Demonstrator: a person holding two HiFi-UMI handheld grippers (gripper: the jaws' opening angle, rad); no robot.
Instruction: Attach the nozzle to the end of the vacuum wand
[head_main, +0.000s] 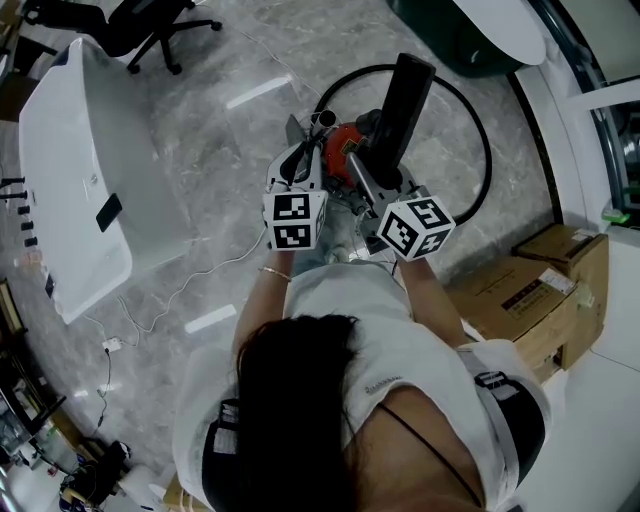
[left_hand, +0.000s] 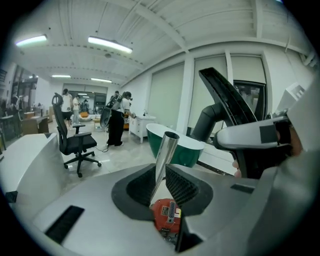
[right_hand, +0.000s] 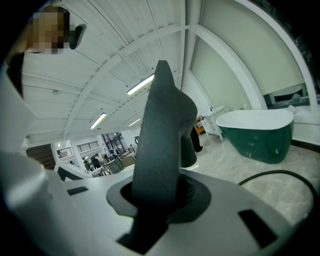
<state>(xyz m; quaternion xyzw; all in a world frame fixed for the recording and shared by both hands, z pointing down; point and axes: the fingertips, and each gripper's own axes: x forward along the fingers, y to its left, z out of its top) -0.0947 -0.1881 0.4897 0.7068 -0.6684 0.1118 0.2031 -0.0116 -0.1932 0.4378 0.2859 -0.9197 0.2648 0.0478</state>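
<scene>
Seemingly to line them up, the left gripper (left_hand: 161, 176) pinches the steel wand (left_hand: 165, 152) in its jaws below the open end, while the right gripper (right_hand: 159, 195) has its jaws clamped on the black nozzle (right_hand: 162, 125), near but apart, the red vacuum (left_hand: 165, 212) beyond.

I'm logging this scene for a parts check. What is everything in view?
wand: one, silver, held in left gripper
nozzle: one, black, held in right gripper
vacuum: one, red, below the grippers
hose: one, black, looped on floor
bathtub: one, white, floor at left
second bathtub: one, green, floor ahead
chair: one, black, by white bathtub
boxes: two, brown, floor at right
left gripper: one, grey, shut on wand
right gripper: one, grey, shut on nozzle
</scene>
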